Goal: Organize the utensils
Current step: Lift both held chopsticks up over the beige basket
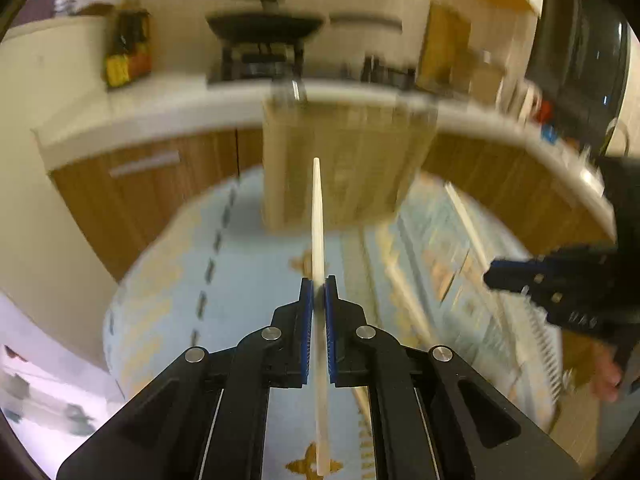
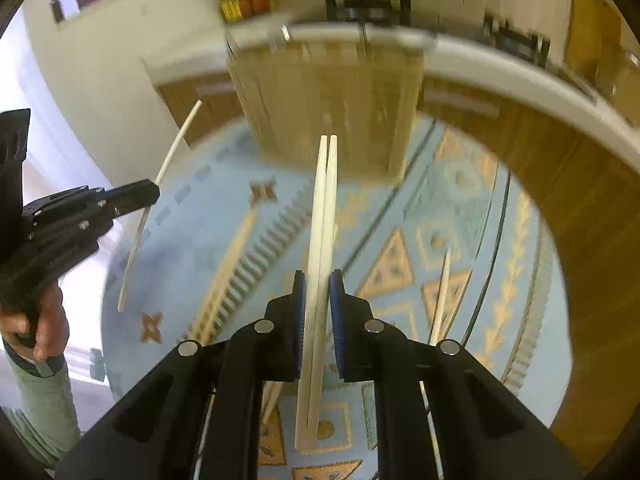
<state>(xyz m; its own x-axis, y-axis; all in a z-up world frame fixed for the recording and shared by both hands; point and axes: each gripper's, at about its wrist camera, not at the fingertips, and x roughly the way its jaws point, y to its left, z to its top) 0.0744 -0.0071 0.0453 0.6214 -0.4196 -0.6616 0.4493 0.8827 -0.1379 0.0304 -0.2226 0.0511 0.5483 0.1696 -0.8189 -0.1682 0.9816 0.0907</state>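
My left gripper [image 1: 319, 286] is shut on a single pale chopstick [image 1: 318, 216] that points forward toward a wooden utensil box [image 1: 344, 160] at the far side of the round table. My right gripper [image 2: 317, 280] is shut on two pale chopsticks [image 2: 325, 200] held side by side, also pointing at the wooden box [image 2: 328, 100]. The left gripper [image 2: 132, 196] with its chopstick [image 2: 168, 160] shows at the left of the right wrist view; the right gripper [image 1: 520, 276] shows at the right of the left wrist view. More chopsticks [image 2: 442, 292] lie loose on the table.
The round table wears a light blue patterned cloth [image 1: 248, 280]. Behind it runs a white kitchen counter [image 1: 160, 108] with wooden cabinets, a stove with a black pan [image 1: 264, 26], and a dark appliance [image 1: 580, 52] at right. The frames are motion-blurred.
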